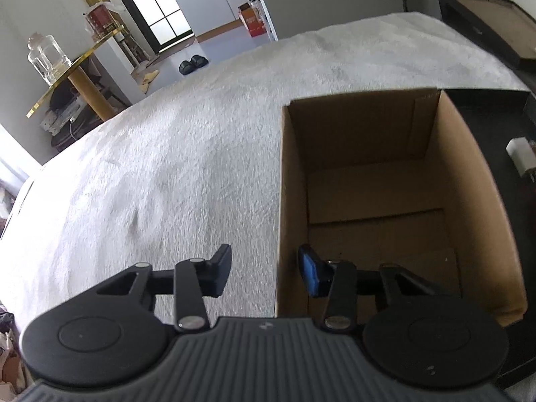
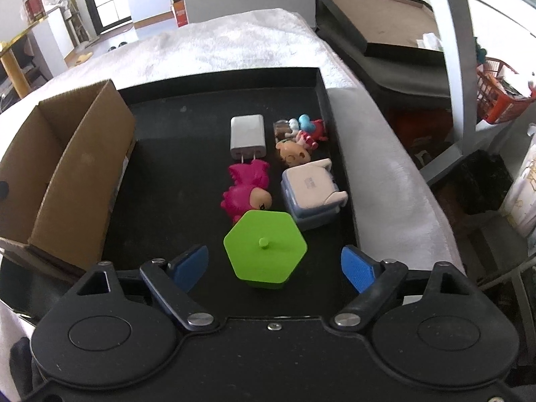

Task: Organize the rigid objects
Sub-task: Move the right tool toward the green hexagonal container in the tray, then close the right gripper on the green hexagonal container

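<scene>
A green hexagonal container (image 2: 265, 249) with a knobbed lid stands on the black tray (image 2: 174, 154), between the blue pads of my open right gripper (image 2: 273, 268), untouched. Behind it lie a pink dinosaur figure (image 2: 248, 187), a white charger (image 2: 248, 134), a white and blue-grey gadget (image 2: 311, 194) and small cartoon figures (image 2: 299, 139). The empty cardboard box (image 2: 67, 174) stands on the tray's left. My left gripper (image 1: 266, 273) is open and empty, straddling the box's left wall (image 1: 279, 201).
The tray rests on a white fluffy cover (image 1: 150, 174). A dark bench (image 2: 395, 47) lies to the right, a red basket (image 2: 499, 90) beyond it. A gold shelf with a glass jar (image 1: 47, 60) stands far left.
</scene>
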